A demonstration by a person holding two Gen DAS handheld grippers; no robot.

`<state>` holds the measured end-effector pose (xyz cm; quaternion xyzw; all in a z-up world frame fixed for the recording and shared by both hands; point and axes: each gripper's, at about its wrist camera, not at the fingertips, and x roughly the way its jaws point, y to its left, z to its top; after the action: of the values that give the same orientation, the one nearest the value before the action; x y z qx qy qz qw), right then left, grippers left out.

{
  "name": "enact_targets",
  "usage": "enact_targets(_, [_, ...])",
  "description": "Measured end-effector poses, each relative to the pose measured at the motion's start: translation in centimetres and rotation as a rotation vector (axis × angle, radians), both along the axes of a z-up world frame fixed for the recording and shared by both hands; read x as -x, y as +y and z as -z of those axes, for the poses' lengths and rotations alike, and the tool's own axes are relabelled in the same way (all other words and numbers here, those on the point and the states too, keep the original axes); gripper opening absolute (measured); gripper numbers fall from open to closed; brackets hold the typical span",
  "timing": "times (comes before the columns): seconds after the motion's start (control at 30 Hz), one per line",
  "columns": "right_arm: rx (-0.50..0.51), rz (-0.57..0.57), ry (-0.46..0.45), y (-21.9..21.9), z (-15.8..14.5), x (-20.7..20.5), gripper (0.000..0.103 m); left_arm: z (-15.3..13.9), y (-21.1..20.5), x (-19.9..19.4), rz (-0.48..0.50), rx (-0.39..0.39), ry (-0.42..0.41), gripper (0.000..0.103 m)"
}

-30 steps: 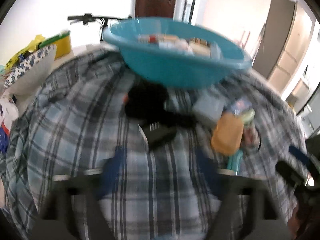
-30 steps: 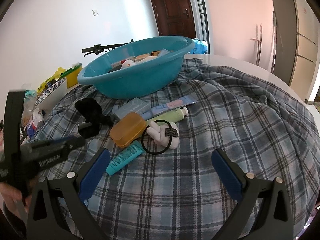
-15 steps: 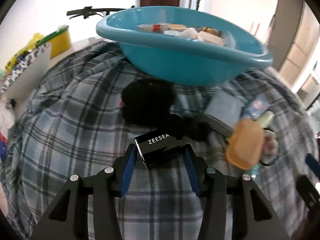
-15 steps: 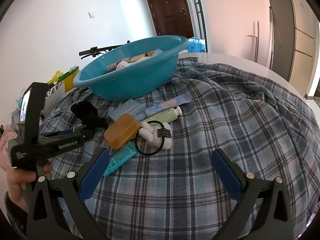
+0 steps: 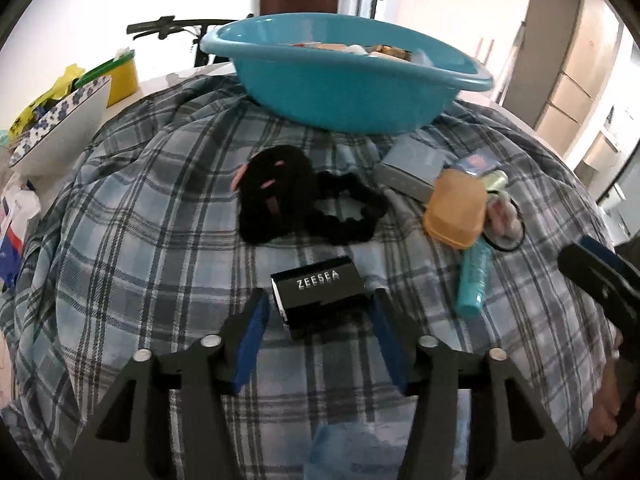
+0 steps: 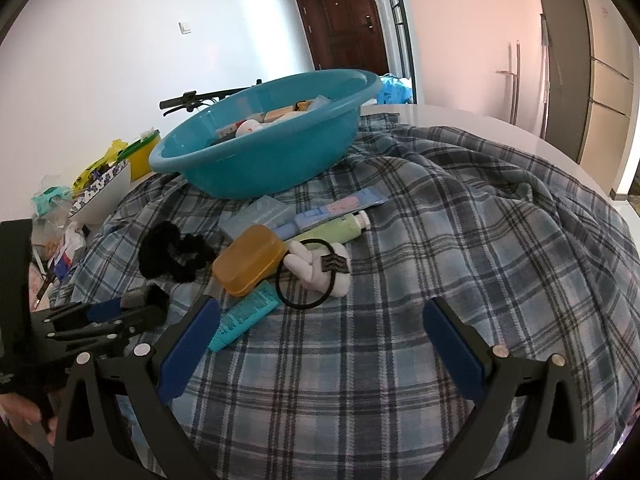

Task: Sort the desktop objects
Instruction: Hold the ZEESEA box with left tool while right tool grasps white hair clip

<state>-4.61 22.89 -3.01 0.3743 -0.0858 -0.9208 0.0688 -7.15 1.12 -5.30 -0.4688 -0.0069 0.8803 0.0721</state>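
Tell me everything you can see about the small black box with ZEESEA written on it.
The black ZEESEA box is a small rectangular carton, seemingly glossy cardboard, with silver-white lettering on its top face and a pale edge at its left end. It lies flat, slightly skewed, on the plaid cloth, between the blue pads of the left gripper. A gap shows on both sides, so the jaws are not clamping it. It sits nearer the camera than the black scrunchie, apart from it. From the right wrist view the gripper mostly hides it.
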Motion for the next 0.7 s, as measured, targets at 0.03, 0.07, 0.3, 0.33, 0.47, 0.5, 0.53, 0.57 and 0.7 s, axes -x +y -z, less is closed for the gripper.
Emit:
enact_targets(0.03, [-0.004,-0.005,0.0,-0.2,0.0,0.0,0.101,0.0,-0.1,0.2,-0.004,-0.015,0.002,0.067])
enact_targets(0.07, [-0.01,-0.011,0.001,-0.4,0.0,-0.1,0.101,0.0,0.0,0.3,-0.008,-0.032,0.005,0.07])
enact_targets(0.3, [-0.011,0.008,-0.007,0.1,0.2,0.1,0.101,0.3,0.1,0.9,-0.027,-0.029,-0.004,0.045])
enact_targets(0.33, [-0.01,0.012,-0.01,0.2,0.3,0.1,0.101,0.2,-0.1,0.7,-0.027,-0.04,-0.003,0.045])
enact_targets(0.47, [-0.007,0.013,-0.016,0.2,0.4,0.2,0.101,-0.5,-0.3,-0.2,-0.028,-0.035,0.033,0.045])
enact_targets(0.5, [-0.007,0.008,-0.017,0.0,0.4,0.2,0.101,-0.8,-0.2,-0.4,-0.026,-0.029,0.046,0.045])
enact_targets(0.53, [-0.009,0.003,-0.017,-0.2,0.4,0.2,0.101,-1.0,-0.2,-0.4,-0.024,-0.029,0.052,0.045])
enact_targets(0.57, [-0.011,-0.003,-0.018,-0.4,0.4,0.2,0.101,-1.1,-0.1,-0.4,-0.02,-0.031,0.057,0.045])
enact_targets(0.7, [-0.025,-0.024,-0.021,-1.3,0.5,0.2,0.101,-1.3,0.2,-0.2,-0.002,-0.04,0.056,0.045])
